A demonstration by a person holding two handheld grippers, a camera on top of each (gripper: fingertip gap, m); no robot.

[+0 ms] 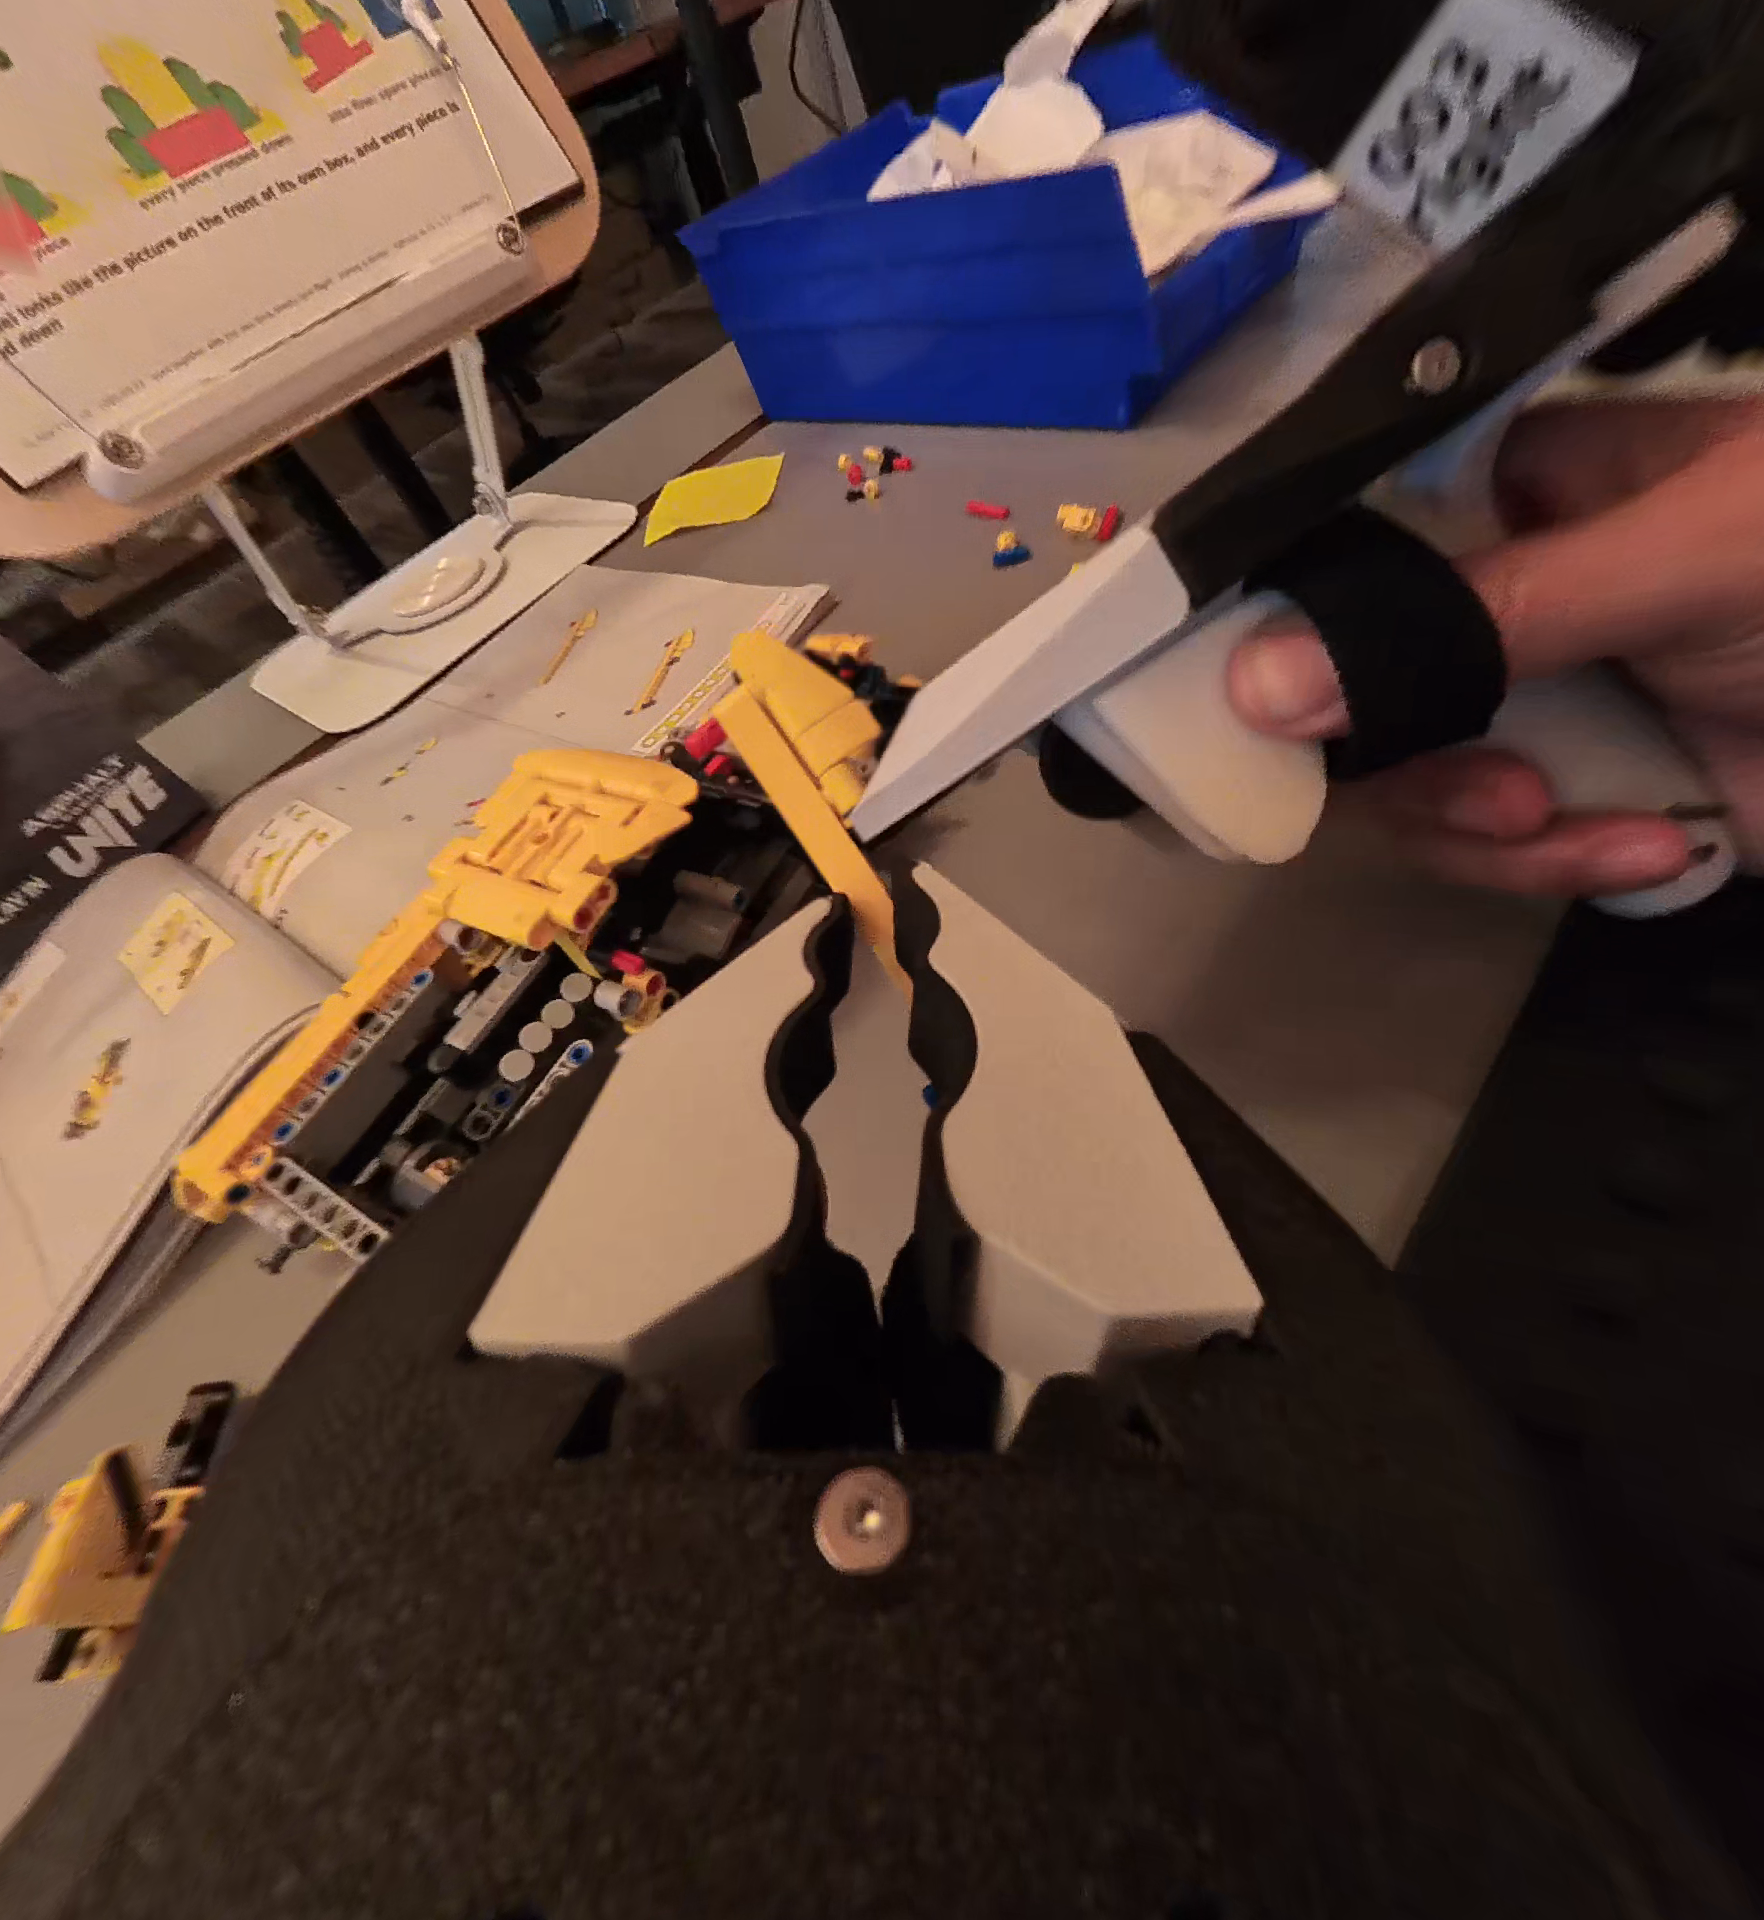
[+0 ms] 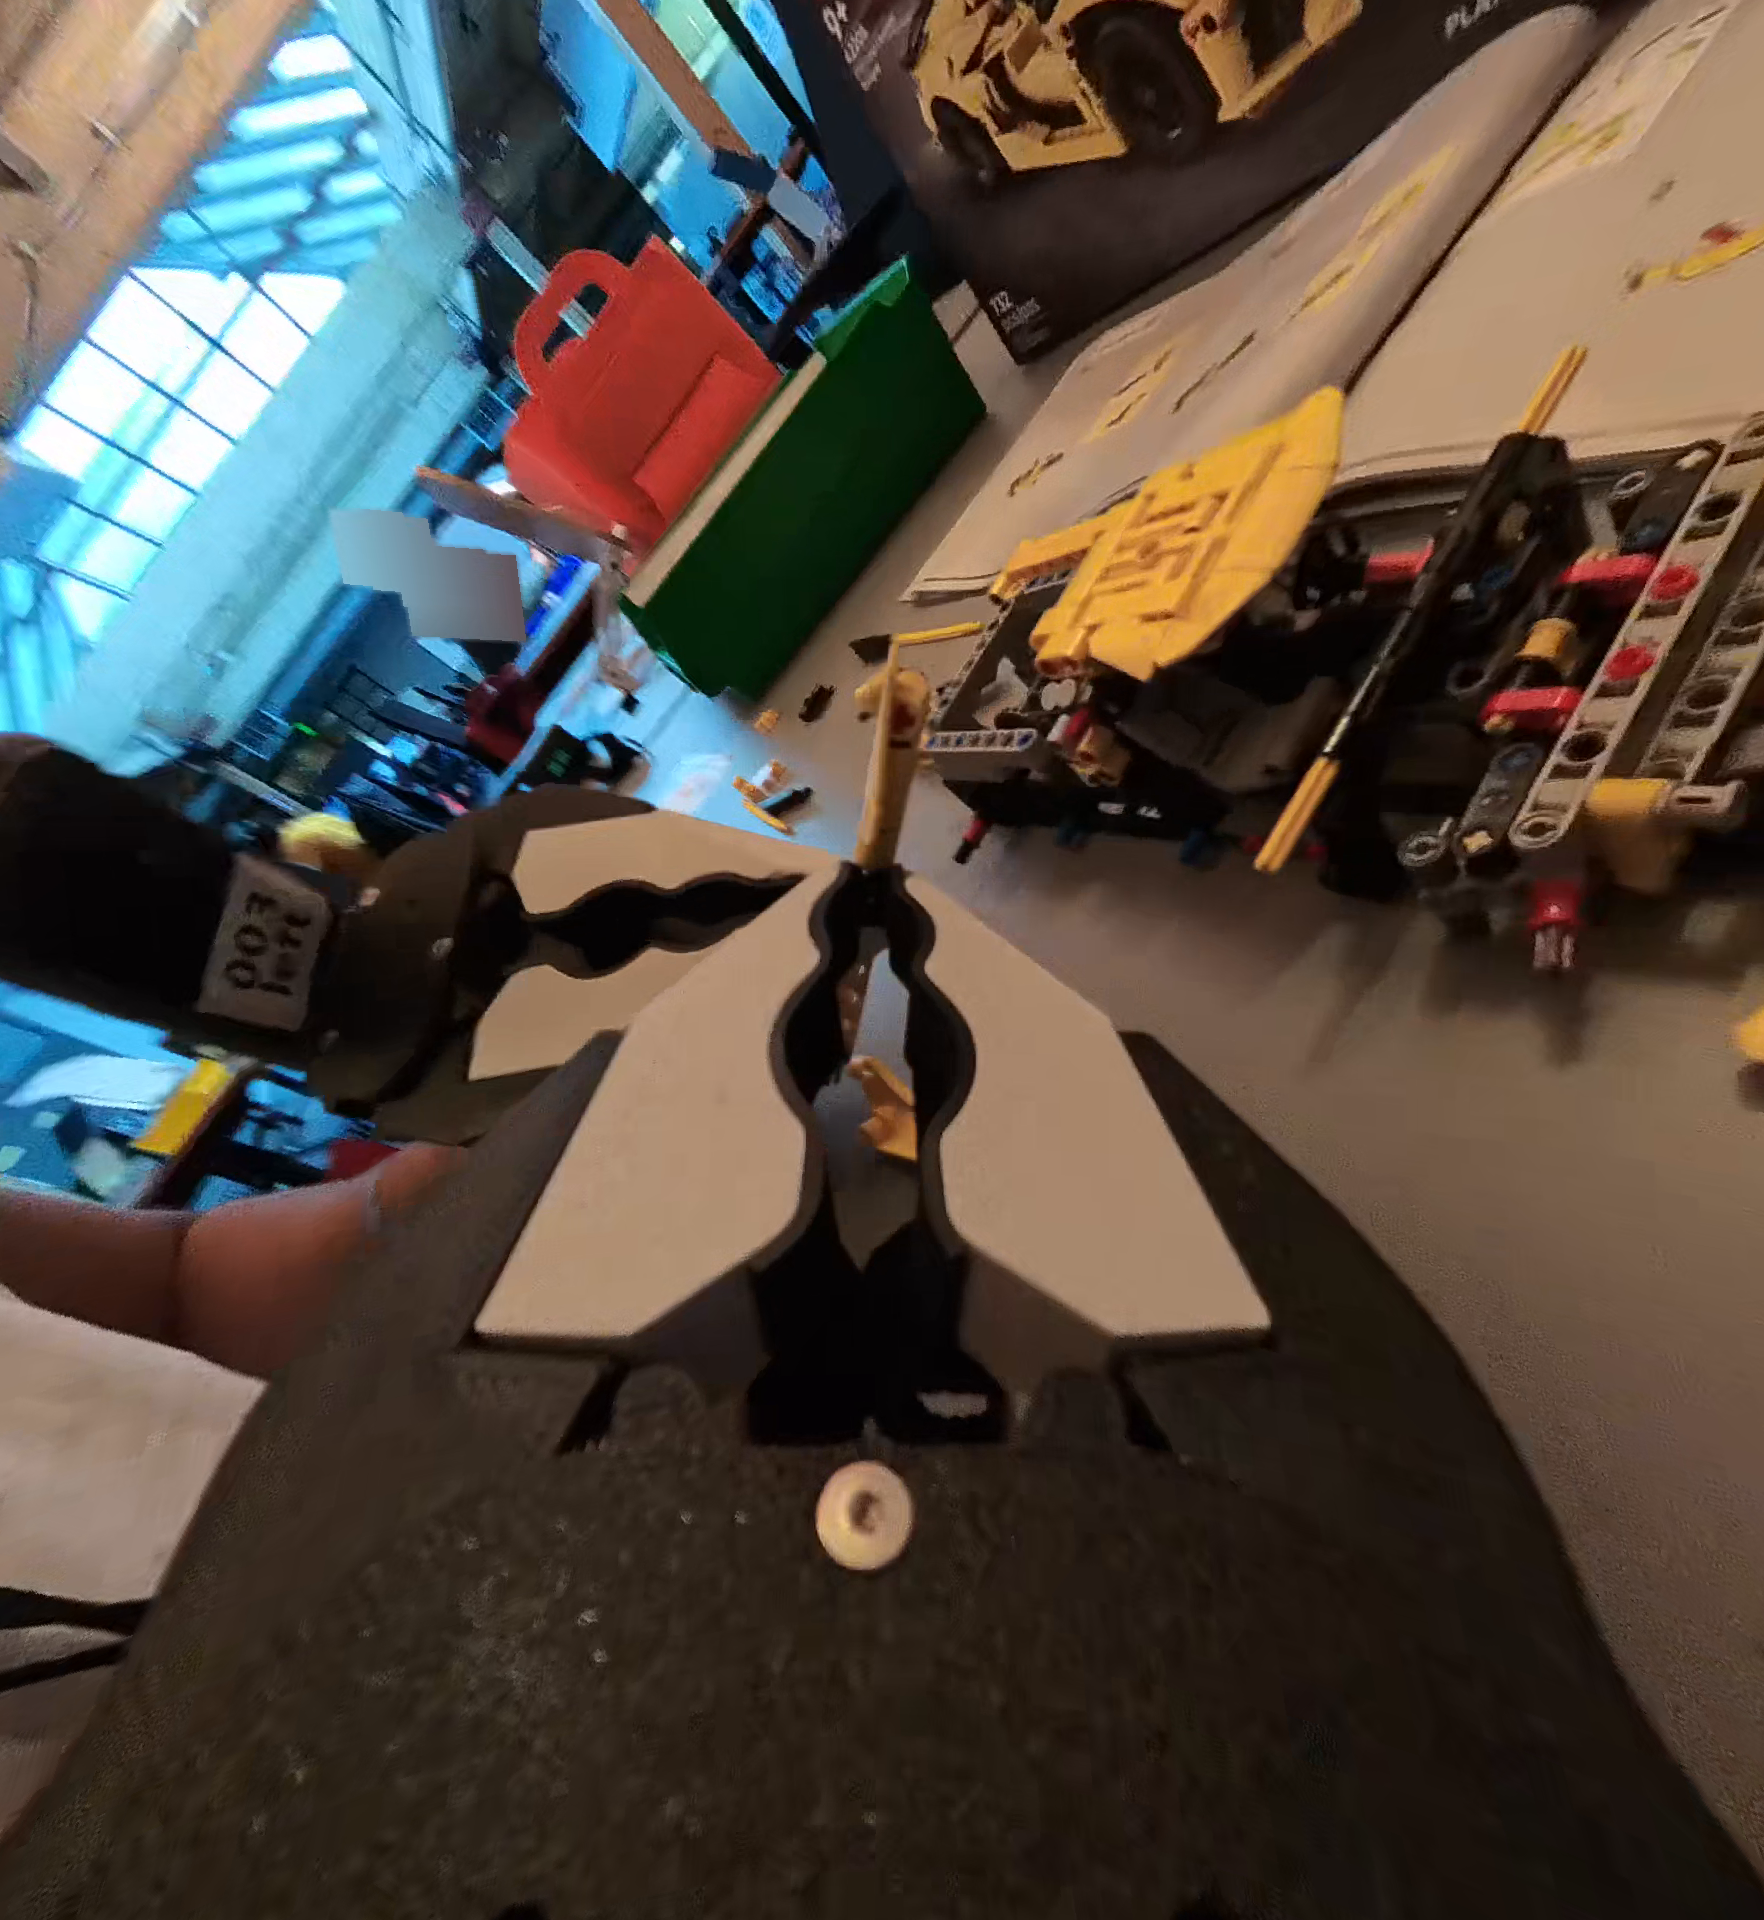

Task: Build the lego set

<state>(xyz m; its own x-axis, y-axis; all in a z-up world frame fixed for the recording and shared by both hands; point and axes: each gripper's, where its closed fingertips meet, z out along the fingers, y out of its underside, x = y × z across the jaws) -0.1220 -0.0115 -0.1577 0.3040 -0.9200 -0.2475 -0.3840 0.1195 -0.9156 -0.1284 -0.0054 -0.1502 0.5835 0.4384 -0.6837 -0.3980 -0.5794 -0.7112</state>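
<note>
A small yellow Lego sub-assembly with a long thin strip [image 1: 805, 727] is held in the air between both grippers. My left gripper [image 1: 873, 899] is shut on the lower end of the strip. My right gripper [image 2: 862, 873] is shut on the same yellow piece [image 2: 893, 748], which sticks up past its tips. The right gripper's white finger [image 1: 1013, 675] comes in from the upper right. The left gripper's fingers [image 2: 649, 847] come in from the left, right beside my right tips. The half-built yellow and black car chassis [image 1: 504, 987] [image 2: 1377, 675] lies on the table beyond.
An open instruction booklet [image 1: 78, 1039] [image 2: 1273, 312] lies under and behind the chassis. Loose small pieces [image 1: 1003, 520], a blue bin [image 1: 961, 291] and a sheet on a white stand [image 1: 234, 208] are farther back. Another yellow sub-assembly [image 1: 99, 1558] lies near left. A green bin [image 2: 816, 488] and the set's box [image 2: 1117, 125] stand on the table. The tips of both grippers are at nearly the same place.
</note>
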